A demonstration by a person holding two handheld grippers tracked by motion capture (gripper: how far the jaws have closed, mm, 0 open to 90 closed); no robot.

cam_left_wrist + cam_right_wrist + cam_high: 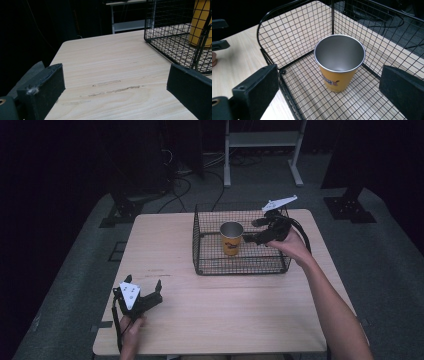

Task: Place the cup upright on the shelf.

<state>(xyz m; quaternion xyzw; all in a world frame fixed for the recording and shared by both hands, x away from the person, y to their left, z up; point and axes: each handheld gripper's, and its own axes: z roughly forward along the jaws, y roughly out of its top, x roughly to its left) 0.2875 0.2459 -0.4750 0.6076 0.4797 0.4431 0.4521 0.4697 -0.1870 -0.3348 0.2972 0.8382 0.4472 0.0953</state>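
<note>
yellow cup upright inside wire basket, right gripper open beside it, left gripper open

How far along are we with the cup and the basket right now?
Looks done: the yellow cup stands upright inside the wire basket. In hand: the right tongs hang open over the basket beside the cup, gripping nothing. The left tongs rest open on the table. I can't tell whether the cup was just released or is about to be grasped.
</note>
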